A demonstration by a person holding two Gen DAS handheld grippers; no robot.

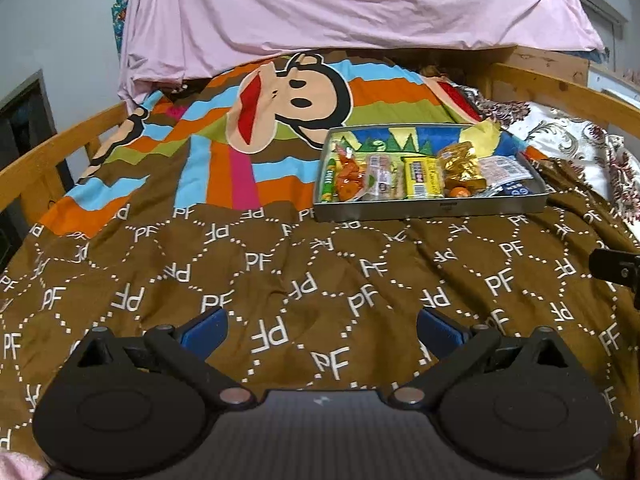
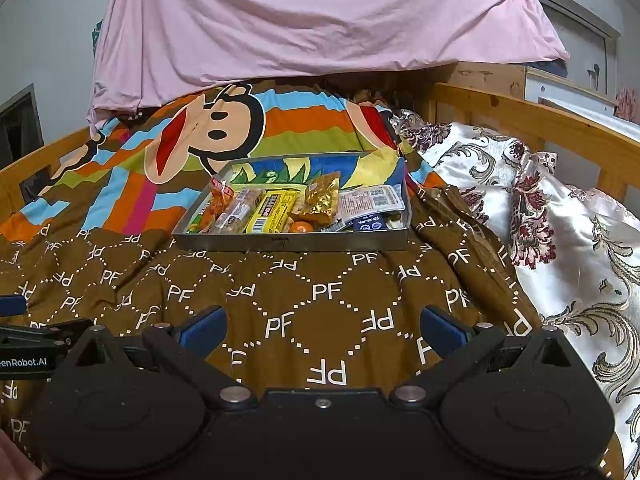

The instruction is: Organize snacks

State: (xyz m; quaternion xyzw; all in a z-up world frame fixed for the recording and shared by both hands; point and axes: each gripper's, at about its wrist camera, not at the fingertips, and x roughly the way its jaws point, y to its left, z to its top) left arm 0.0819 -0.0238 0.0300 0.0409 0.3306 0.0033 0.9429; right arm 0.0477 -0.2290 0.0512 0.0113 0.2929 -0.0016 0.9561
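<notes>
Nearest: left gripper [image 1: 322,330] and right gripper [image 2: 324,330], both spread wide, holding nothing, low over the brown quilt [image 2: 320,292]. Beyond them, metal tin [image 2: 292,241] resting on that quilt, snacks packed in a row inside: yellow bar [image 2: 270,212], gold packet [image 2: 320,200], white packet [image 2: 372,200]. Apparently between steps, maybe near done. Next: reach forward to the tin, pinch one wrapper edge.
</notes>
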